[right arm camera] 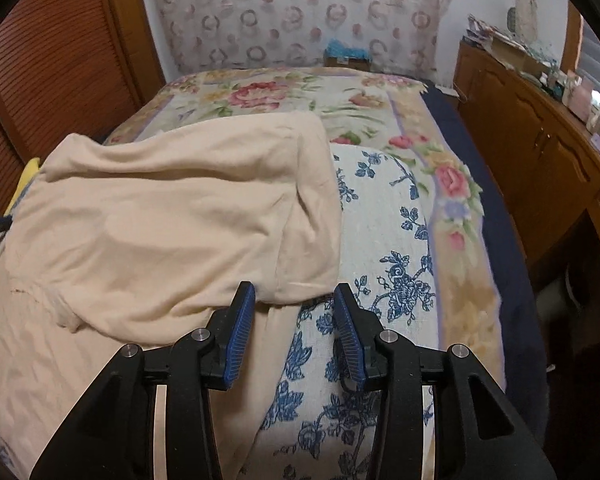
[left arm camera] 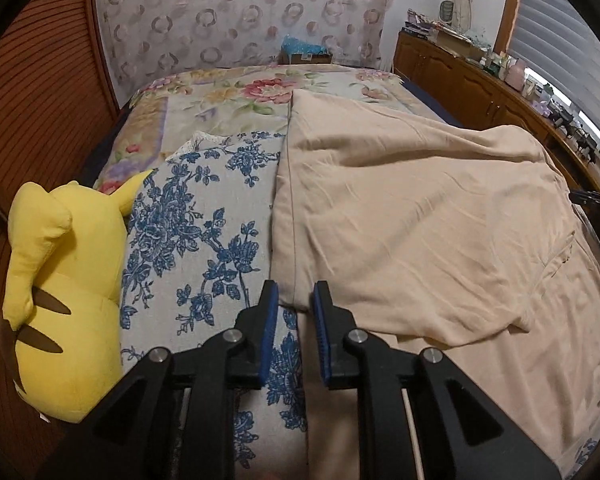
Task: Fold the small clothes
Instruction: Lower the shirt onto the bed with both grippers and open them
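Note:
A cream garment [left arm camera: 412, 216] lies partly folded on a blue-floral cloth [left arm camera: 204, 216] on the bed. My left gripper [left arm camera: 296, 292] is open with its jaws either side of the garment's left edge, no cloth held. In the right wrist view the garment [right arm camera: 172, 216] has its upper layer folded over, its lower right corner just ahead of my right gripper [right arm camera: 294, 294]. That gripper is open and empty, above the blue-floral cloth [right arm camera: 380, 240].
A yellow plush toy [left arm camera: 64, 280] sits at the bed's left edge by a wooden slatted door [left arm camera: 40, 92]. A flowered blanket [right arm camera: 284, 92] covers the far bed. A wooden cabinet [right arm camera: 532, 152] with clutter runs along the right.

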A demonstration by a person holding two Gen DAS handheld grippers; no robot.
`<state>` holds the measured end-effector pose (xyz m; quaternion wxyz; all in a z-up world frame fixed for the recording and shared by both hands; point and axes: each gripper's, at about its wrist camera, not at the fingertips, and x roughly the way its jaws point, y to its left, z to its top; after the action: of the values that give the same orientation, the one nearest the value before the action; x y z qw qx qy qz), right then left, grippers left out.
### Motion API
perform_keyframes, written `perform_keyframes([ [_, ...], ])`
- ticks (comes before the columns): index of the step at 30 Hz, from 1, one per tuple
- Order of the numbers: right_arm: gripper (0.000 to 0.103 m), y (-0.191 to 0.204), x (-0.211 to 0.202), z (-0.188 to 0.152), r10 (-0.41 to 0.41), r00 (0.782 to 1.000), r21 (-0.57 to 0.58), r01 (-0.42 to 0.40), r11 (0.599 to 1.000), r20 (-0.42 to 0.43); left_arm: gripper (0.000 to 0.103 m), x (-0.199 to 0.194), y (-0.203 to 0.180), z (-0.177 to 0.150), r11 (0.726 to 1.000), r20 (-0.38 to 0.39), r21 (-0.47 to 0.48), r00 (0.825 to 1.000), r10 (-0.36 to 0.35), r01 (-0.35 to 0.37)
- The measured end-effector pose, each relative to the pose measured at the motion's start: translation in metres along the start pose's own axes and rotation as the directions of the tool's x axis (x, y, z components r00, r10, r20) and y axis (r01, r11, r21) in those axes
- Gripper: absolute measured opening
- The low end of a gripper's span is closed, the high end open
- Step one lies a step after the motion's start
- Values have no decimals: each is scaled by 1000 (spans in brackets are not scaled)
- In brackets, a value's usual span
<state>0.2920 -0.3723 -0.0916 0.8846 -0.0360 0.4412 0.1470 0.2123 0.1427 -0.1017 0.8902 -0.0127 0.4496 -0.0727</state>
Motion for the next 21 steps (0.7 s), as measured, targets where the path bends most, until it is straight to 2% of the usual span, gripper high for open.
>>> perform_keyframes([
  [6,41,8,8,11,26,1000,-2,-26,1000,10,19,-2,-2,-5,1000,58,15,998,16,-17],
  [18,41,21,16,8,-14,1000,-55,16,998,24,20,-2,-2,-5,1000,59,-4,998,12,-11],
  [21,32,23,15,8,-33,999,-72,35,997,27,20,-3,0,-6,1000,57,-14,998,13,-12],
])
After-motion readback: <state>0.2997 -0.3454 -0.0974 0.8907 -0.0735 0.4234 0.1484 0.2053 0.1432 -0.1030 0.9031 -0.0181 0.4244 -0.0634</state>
